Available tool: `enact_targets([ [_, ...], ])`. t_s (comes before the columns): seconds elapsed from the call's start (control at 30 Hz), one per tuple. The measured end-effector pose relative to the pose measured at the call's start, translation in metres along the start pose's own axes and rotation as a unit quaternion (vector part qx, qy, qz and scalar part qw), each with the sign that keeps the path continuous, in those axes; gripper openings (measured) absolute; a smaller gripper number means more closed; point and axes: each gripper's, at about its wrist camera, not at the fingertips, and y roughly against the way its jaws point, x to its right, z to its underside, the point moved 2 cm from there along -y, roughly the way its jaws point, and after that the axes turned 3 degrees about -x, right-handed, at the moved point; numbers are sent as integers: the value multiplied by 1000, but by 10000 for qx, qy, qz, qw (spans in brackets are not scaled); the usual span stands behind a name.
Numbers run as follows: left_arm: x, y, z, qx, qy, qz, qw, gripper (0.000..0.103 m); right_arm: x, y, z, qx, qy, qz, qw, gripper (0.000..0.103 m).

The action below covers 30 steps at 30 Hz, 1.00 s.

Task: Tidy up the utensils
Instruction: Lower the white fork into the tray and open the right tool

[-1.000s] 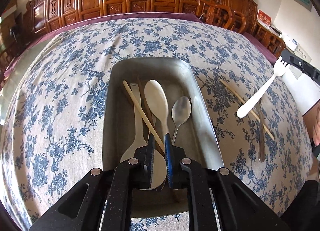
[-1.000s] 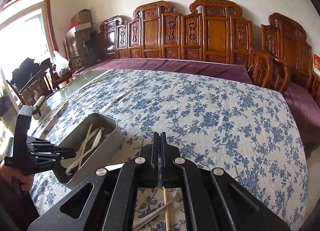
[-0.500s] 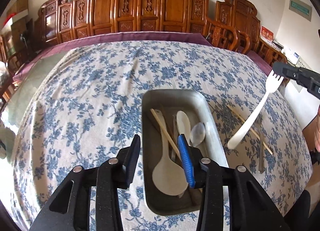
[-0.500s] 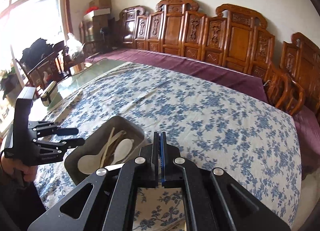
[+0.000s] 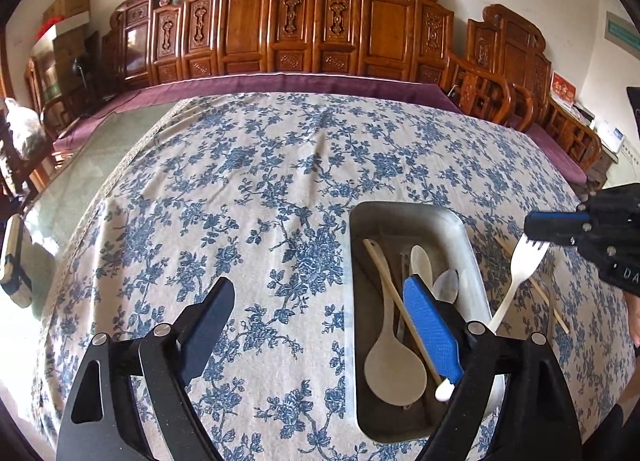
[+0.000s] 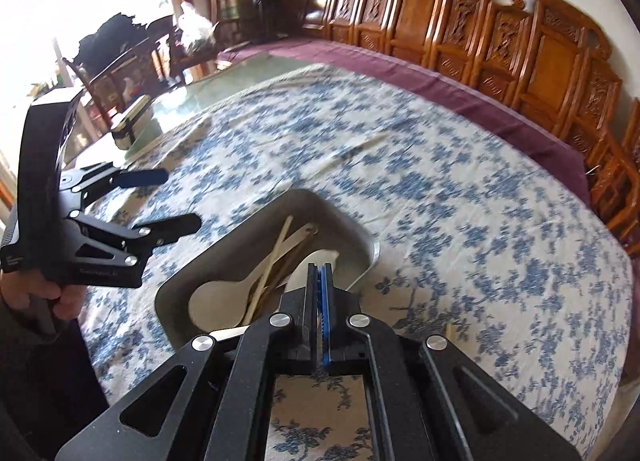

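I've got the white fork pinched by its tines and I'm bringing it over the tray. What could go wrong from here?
1. The right gripper holds the white plastic fork only at its tines, so the long handle could swing or slip out.
2. The handle hangs by the rim of the grey metal tray; it may catch there and fall outside.
3. The left gripper, jaws just opened and empty, sits over the tray and could get in the fork's way.
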Motion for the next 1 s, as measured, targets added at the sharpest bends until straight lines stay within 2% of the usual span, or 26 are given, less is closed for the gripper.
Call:
enact_targets([
  [0.2,-3,2,-1,27,42,4,10000,84,-4,-35,-10,-495,208,-22,9986,2],
  [0.4,-7,2,-1,10,100,28,9999,85,-5,-61,-24,-647,271,73,9975,2],
  [0.73,-10,-1,-1,-9,115,16,9999,85,-7,-78,-43,-174,-238,232,9993,4],
  [1.0,-11,-2,-1,-22,115,-9,9999,85,-14,-80,-48,184,-465,201,9985,6],
])
